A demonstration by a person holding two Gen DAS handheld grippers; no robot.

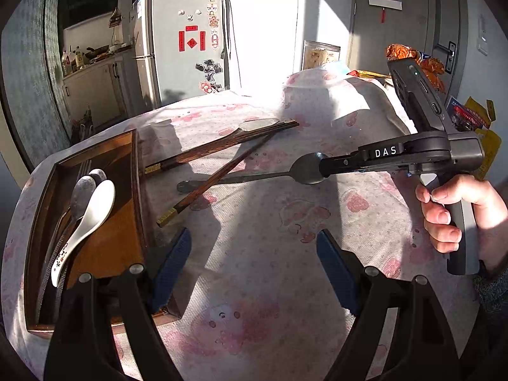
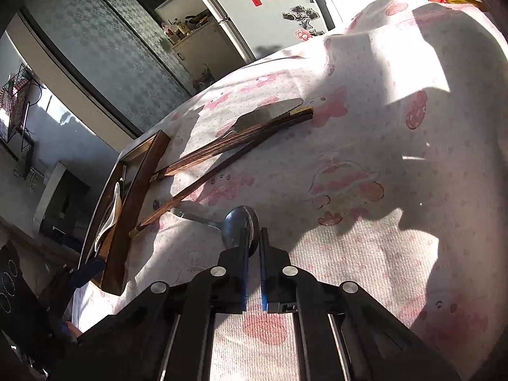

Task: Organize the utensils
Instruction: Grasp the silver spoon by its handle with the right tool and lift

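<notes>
The right claw (image 2: pixel 254 238) is pinched tight on the bowl of the dull grey metal spoon (image 2: pixel 238 227), which lies on the pink-flowered tabletop (image 2: pixel 349 254). Lift slowly and keep it flat, so its handle slides clear of the brown wooden chopstick (image 2: pixel 203 184) ahead. The left claw (image 1: pixel 254 254) waits with its fingers apart beside the brown wooden tray (image 1: pixel 114 241).

You can read one word only: "DAS", in white capitals on the dark arm of the right gripper (image 1: pixel 320 171), just behind its jaws. On the fridge (image 1: pixel 187 47) beyond it, the red paper strips (image 1: pixel 192 40) carry dark characters too small for you to make out, and the print on the white spoon (image 1: pixel 83 222) handle is likewise unreadable.
</notes>
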